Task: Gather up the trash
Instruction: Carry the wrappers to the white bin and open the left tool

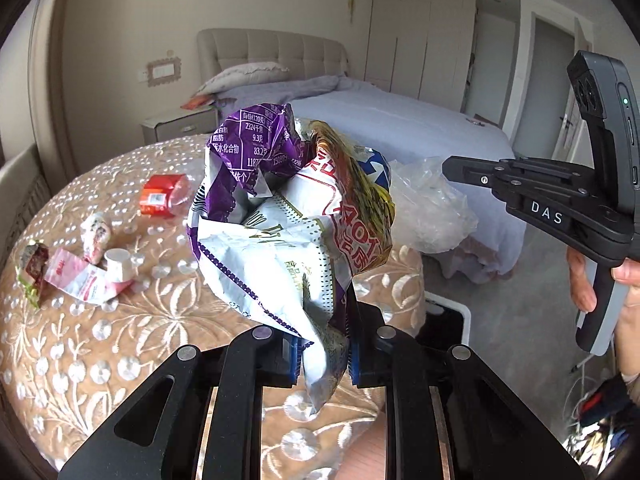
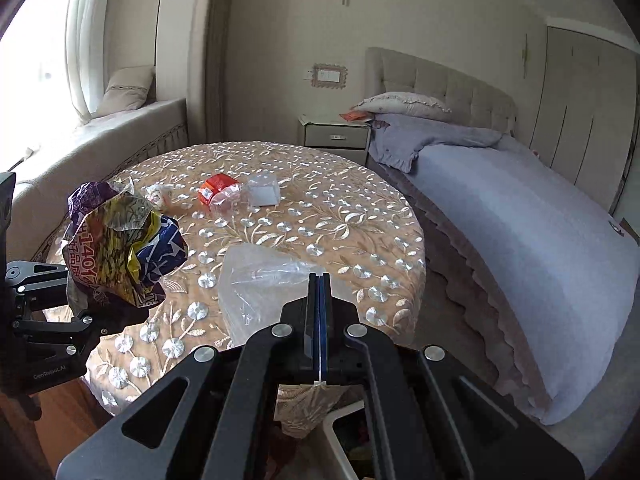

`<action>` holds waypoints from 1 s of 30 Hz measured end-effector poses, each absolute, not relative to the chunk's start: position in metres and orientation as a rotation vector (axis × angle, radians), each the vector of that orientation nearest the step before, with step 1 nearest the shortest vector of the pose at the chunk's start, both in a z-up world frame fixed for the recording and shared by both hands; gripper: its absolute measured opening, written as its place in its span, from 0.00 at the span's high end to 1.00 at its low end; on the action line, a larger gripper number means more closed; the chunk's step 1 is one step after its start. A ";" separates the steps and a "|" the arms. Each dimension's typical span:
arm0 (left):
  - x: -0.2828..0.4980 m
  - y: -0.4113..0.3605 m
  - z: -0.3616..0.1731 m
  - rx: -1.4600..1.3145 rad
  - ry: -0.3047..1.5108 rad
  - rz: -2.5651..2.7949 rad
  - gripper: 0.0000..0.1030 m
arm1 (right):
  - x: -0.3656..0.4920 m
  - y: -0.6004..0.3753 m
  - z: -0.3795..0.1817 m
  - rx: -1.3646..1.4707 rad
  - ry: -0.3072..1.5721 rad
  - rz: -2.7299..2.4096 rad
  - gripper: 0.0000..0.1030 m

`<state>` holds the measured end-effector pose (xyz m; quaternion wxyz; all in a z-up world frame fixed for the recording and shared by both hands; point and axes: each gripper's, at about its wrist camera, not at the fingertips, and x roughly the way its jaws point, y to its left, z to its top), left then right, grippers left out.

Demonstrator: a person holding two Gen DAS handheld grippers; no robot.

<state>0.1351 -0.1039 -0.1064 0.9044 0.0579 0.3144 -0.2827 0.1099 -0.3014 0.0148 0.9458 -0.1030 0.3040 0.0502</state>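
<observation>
A crumpled wrapper (image 1: 280, 216) is clamped in the left gripper (image 1: 323, 356) above the table (image 1: 120, 344). The right gripper (image 2: 319, 312) is closed, fingers pressed together, beside a clear bag (image 2: 256, 280).

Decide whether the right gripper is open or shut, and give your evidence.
Shut. In the right wrist view the right gripper has its two fingers pressed flat together with no gap, empty, above the clear plastic bag.
</observation>
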 end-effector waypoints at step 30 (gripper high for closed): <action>0.163 -0.343 -0.281 0.464 1.059 -0.939 0.83 | 0.091 -0.512 -0.158 0.010 1.022 -0.204 0.99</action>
